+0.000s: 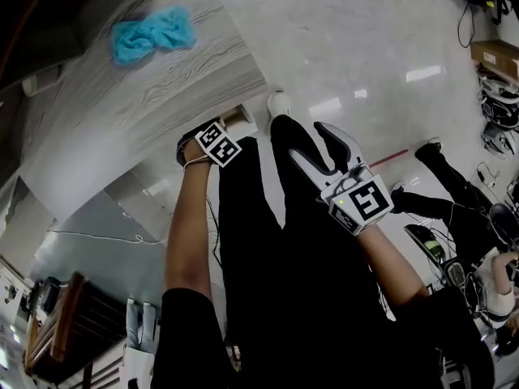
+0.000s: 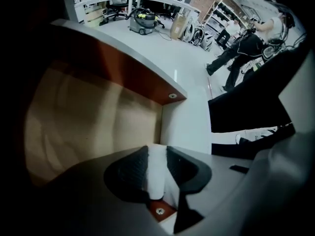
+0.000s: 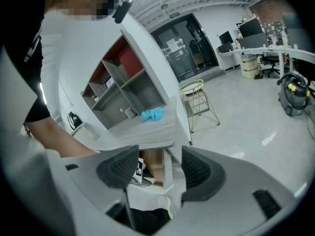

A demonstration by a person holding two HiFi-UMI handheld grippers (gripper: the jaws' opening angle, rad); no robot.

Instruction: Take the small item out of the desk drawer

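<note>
Inside drawer [image 2: 88, 117], left tongs [image 2: 156, 154] half-closed, pinching the item [image 2: 156, 176]: small, white, smooth. I can't make out its shape, pads cover its sides. Right tongs [image 3: 158, 156] wide open, empty.

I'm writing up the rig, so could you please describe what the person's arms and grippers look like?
The left gripper and right gripper have light grey shells and ribbed black jaw pads. Each carries a white cube with black square markers. The sleeves are short and black.
</note>
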